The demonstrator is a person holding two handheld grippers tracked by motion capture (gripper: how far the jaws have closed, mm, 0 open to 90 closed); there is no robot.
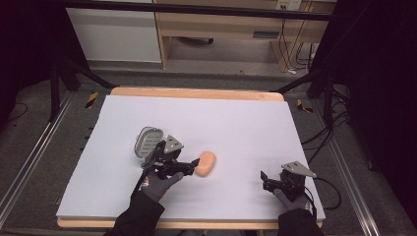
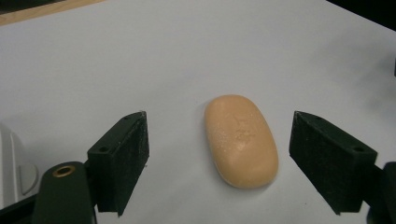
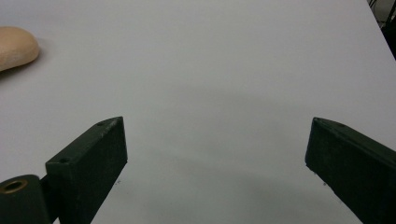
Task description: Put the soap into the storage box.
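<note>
Left gripper view: peach oval soap bar (image 2: 241, 140) lies lengthwise between left gripper (image 2: 217, 161) jaws, spread wide, not touching; left nearer

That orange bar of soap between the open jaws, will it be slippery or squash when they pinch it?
The soap looks like a solid bar, so it probably won't squash. Its rounded, smooth sides may let it slip out of a pinch. It lies flat on the white table, so it would likely slide, not roll.
</note>
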